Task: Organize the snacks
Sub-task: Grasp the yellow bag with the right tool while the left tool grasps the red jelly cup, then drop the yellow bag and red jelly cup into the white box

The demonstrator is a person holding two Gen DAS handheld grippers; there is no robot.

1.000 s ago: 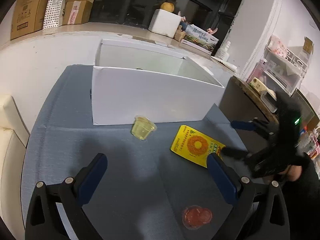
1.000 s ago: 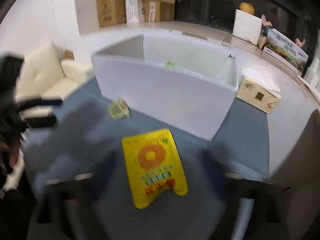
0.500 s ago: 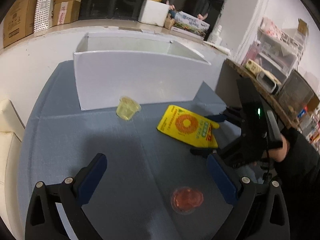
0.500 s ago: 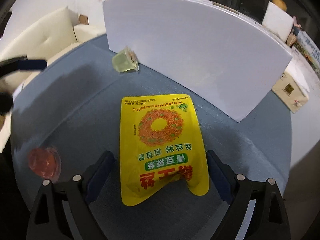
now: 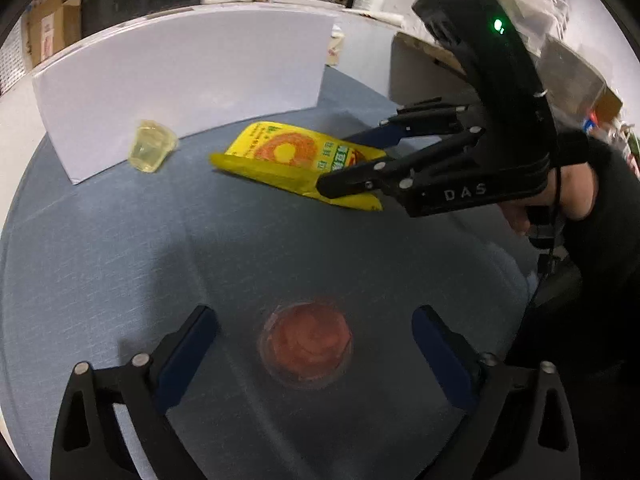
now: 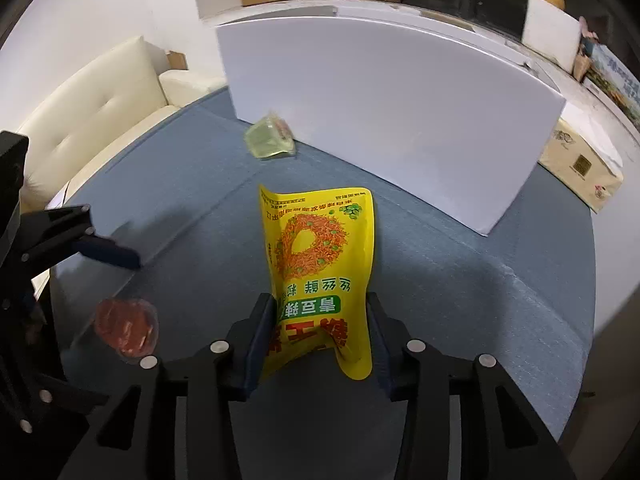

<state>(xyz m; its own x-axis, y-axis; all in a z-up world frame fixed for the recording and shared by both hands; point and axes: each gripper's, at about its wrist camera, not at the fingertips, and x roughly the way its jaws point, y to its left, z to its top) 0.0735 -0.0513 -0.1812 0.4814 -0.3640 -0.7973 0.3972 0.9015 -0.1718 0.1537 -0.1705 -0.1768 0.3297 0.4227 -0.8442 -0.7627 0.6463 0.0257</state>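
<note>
Two snacks are in play: the floppy yellow foil snack bag [image 6: 316, 280] is squeezed by the right gripper [image 6: 320, 340] and could slip; the round red jelly cup [image 5: 306, 346] is straddled by the spread left gripper [image 5: 316, 344].

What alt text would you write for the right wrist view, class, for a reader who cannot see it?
The right claw pinches the near end of a yellow snack bag above a blue tabletop. Beyond stand a white box and a yellow-green jelly cup; a red jelly cup lies left.
</note>
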